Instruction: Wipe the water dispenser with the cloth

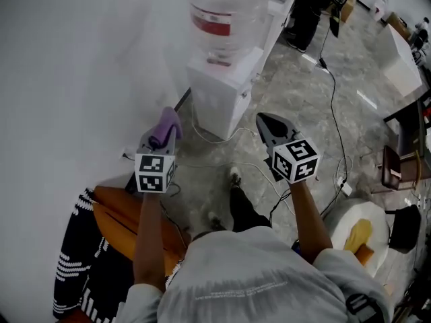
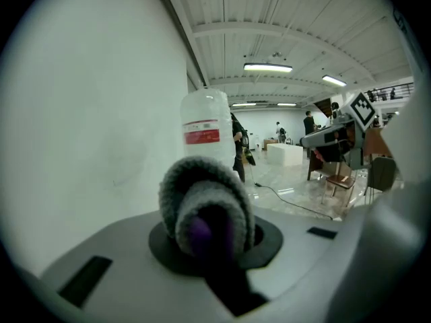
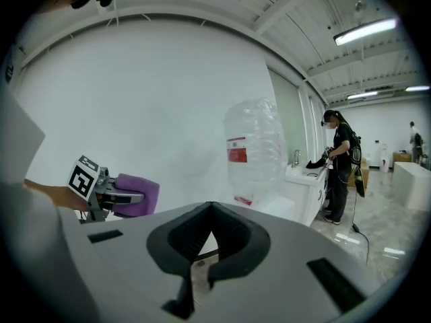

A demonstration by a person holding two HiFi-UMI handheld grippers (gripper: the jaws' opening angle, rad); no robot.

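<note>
Cloth in the left tongs, dispenser just ahead!

The left gripper (image 1: 161, 138) is clamped tight on a rolled purple cloth (image 1: 167, 122), which bulges out past the jaw tips. The right gripper (image 1: 267, 124) has its jaws closed tip to tip, with nothing between them. Both are held level and apart, short of the white water dispenser (image 1: 222, 93). It stands on the floor against the white wall (image 1: 81, 59), a clear red-labelled bottle (image 1: 225, 12) on top.
</note>
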